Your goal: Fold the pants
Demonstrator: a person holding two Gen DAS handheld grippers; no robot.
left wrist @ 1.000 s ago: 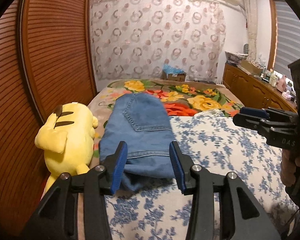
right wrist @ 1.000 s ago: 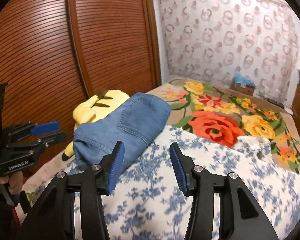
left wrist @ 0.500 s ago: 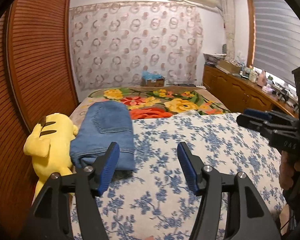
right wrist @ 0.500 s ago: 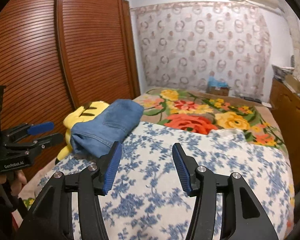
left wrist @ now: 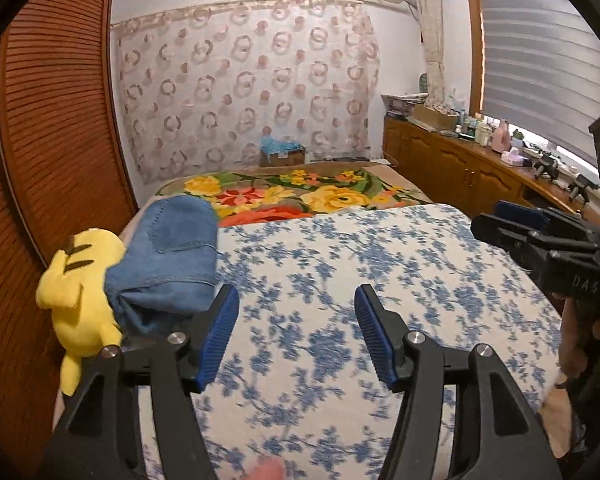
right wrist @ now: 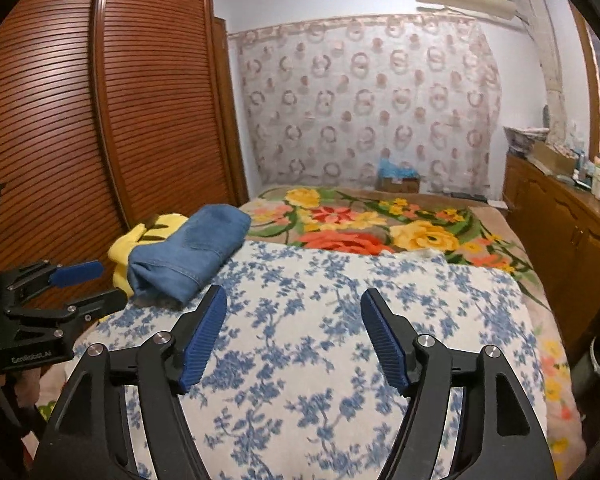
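Observation:
Folded blue denim pants (left wrist: pixel 168 256) (right wrist: pixel 192 252) lie at the left edge of the bed, resting against a yellow plush toy (left wrist: pixel 78 292) (right wrist: pixel 140 240). My left gripper (left wrist: pixel 296 328) is open and empty over the blue-flowered white cover (left wrist: pixel 360 264), to the right of and nearer than the pants. My right gripper (right wrist: pixel 294 332) hangs over the same cover (right wrist: pixel 340 320) with nothing between its blue pads, its jaws still opening. Each gripper also shows at the edge of the other's view: left gripper (right wrist: pixel 76 286), right gripper (left wrist: pixel 512 224).
A bright flowered blanket (left wrist: pixel 296 196) covers the far half of the bed. A slatted wooden wardrobe (right wrist: pixel 60 120) runs along the left. A wooden cabinet (left wrist: pixel 460 168) with clutter stands at the right under a window blind. A box (right wrist: pixel 398 180) sits by the curtain.
Both grippers drew back from the folded pants and swung to the right, so the pants now sit farther off at the left. Both pairs of jaws spread wider.

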